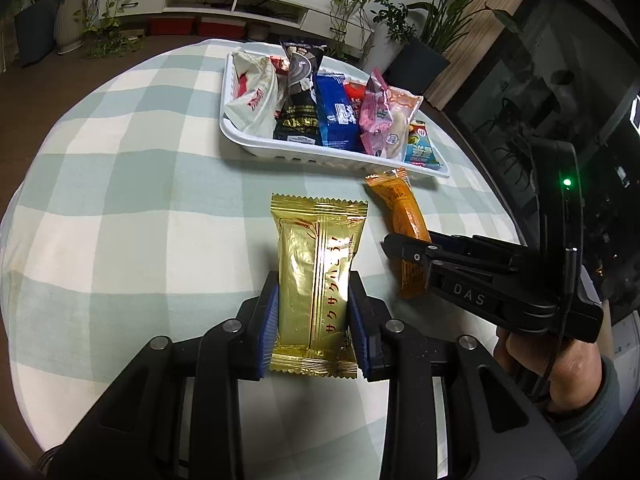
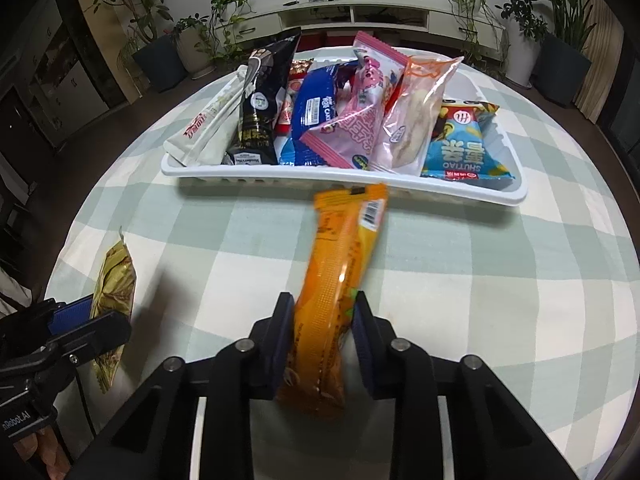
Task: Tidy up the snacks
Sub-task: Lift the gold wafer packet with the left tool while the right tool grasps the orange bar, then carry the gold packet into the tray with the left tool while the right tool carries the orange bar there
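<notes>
So both grippers are loaded up right now. The left gripper (image 1: 313, 316) has its 2 blue pads pressed onto the sides of a gold snack packet (image 1: 316, 280), clamped around the lower half, with the packet sticking out forward past the fingertips and red lettering running down its right side. The right gripper (image 2: 322, 332) is closed on an orange snack packet (image 2: 340, 276), gripping it near the bottom end, and the long packet leans forward and a bit right, its barcode end almost at the near wall of the white tray (image 2: 472, 196). From the left wrist view the right gripper (image 1: 404, 250) sits just off to the right and slightly ahead, orange packet poking out of it toward the tray. The tray is straight ahead of both grippers on the green and white checked tablecloth (image 1: 140, 200), already packed with a white packet (image 2: 208, 128), a black one (image 2: 260, 104), a blue one (image 2: 316, 116), a pink one (image 2: 356, 124), a clear bag (image 2: 416, 120) and a blue-and-yellow bag (image 2: 464, 148) at the far right end.
</notes>
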